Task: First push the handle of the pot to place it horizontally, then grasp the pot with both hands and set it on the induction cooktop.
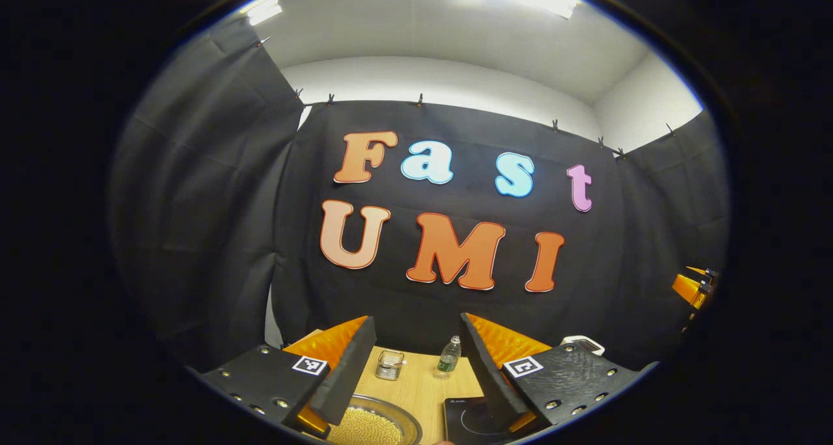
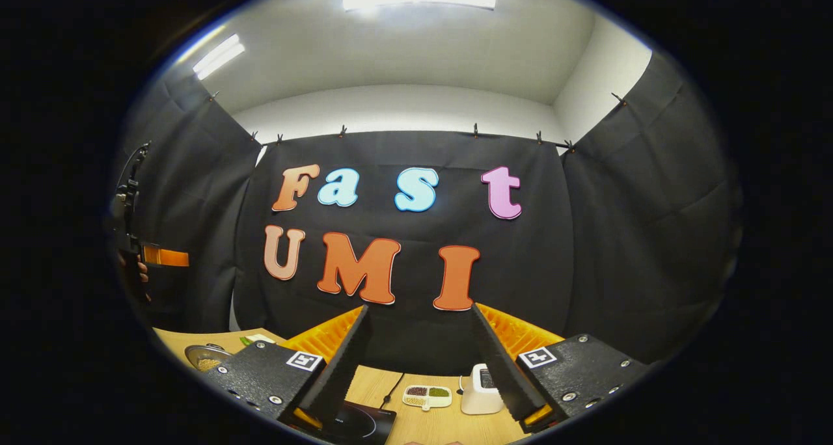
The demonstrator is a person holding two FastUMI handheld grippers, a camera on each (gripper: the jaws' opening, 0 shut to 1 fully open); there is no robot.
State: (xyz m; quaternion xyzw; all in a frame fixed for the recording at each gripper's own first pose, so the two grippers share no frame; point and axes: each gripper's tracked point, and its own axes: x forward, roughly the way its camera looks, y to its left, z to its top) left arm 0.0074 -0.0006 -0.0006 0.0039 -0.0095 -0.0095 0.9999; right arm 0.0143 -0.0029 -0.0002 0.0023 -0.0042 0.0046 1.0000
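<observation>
1. Between the fingers of the left gripper (image 1: pixel 416 360), nothing is held: the jaws stand wide apart, released, high above the wooden table (image 1: pixel 426 383) and aimed mostly at the booth's back wall.
2. Just below the left finger in the left gripper view lies the pot (image 1: pixel 376 422), a shallow metal pan filled with pale yellow beans, near the table's near edge. Its handle is hidden under the finger, so I cannot tell which way its long axis runs.
3. Beside the pot, under the right finger, sits the dark induction cooktop (image 1: pixel 472 419), apart from the pot by a strip of bare wood.
4. Farther back toward the table's far edge stand a small glass jar (image 1: pixel 390 364) and a plastic water bottle (image 1: pixel 449 356), well apart from the pot.
5. The right gripper (image 2: pixel 420 360) is also released, jaws wide and empty, raised above the table. In its view the induction cooktop (image 2: pixel 355 422) lies just under its left finger, and the pot (image 2: pixel 205 356) sits well off to its left near the table's left edge.
6. Past the right gripper's fingers lie a divided dish of beans (image 2: pixel 427 395), a small white appliance (image 2: pixel 480 388) and a cord (image 2: pixel 392 388) trailing to the cooktop.
7. Judgement: the left gripper is nearer the pot and better placed to push the handle; both must descend steeply first. The open wood between pot and cooktop gives room; the jar and bottle are clear of that path.
</observation>
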